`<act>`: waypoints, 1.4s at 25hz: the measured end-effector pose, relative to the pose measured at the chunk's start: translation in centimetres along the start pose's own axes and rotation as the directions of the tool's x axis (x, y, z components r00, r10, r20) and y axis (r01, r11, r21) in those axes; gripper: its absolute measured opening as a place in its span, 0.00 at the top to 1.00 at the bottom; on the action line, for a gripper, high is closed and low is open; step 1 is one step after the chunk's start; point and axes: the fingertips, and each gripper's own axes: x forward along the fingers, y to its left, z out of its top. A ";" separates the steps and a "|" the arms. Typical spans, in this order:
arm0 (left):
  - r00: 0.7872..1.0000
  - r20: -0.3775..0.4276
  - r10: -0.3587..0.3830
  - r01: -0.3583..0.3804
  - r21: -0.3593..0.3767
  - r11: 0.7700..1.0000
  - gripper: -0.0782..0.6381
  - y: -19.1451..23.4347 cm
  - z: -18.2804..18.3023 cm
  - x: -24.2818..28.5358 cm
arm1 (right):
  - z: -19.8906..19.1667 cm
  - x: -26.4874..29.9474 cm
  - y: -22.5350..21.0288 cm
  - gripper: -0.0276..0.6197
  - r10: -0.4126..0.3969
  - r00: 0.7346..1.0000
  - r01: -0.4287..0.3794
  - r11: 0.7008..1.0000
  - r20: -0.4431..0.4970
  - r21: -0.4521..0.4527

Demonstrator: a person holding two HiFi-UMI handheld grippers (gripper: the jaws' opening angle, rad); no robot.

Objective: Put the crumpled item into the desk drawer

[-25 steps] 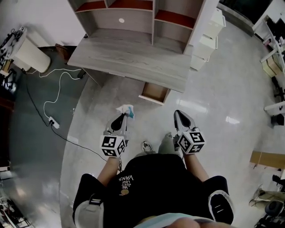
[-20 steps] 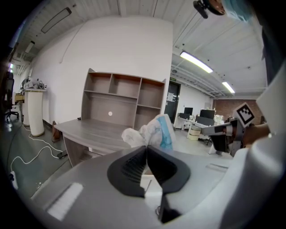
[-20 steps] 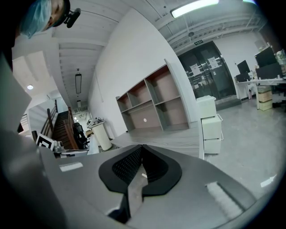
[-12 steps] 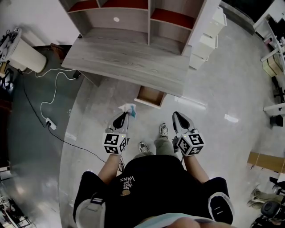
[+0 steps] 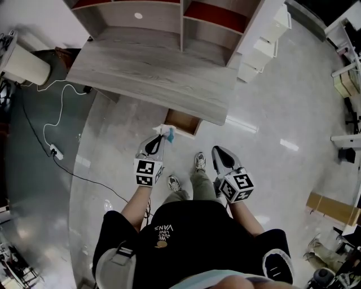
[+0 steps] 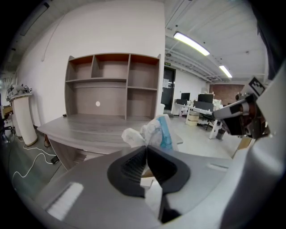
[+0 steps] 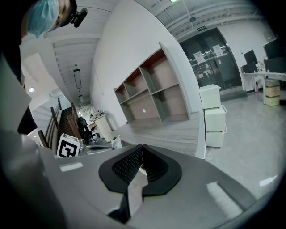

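A crumpled white and blue item sticks out of my left gripper, whose jaws are shut on it. It hangs just in front of the open wooden drawer under the grey desk. My right gripper is shut with nothing in it, held to the right of the drawer above the floor. In the right gripper view the left gripper's marker cube shows at the left.
Open shelving rises behind the desk. White drawer units stand to its right. A cable with a power strip lies on the floor at left. The person's feet are between the grippers.
The person has stepped closer to the desk. My left gripper with the crumpled item has moved forward to the drawer's front edge; the right gripper moved along with it.
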 end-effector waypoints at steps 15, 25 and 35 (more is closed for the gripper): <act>0.986 -0.165 -0.017 0.031 0.084 0.996 0.81 -1.5 -5.0 9.5 | -1.6 1.0 -4.9 0.95 -0.007 0.998 0.009 0.999 -0.070 0.036; 0.959 -0.283 0.009 0.045 0.184 0.982 0.81 -0.7 -8.6 13.9 | -2.8 2.1 -6.6 0.95 -0.017 0.994 0.023 0.998 -0.110 0.061; 0.933 -0.358 0.024 0.052 0.201 0.978 0.81 0.1 -11.5 17.0 | -4.6 2.7 -7.4 0.95 -0.014 0.989 0.029 0.995 -0.149 0.095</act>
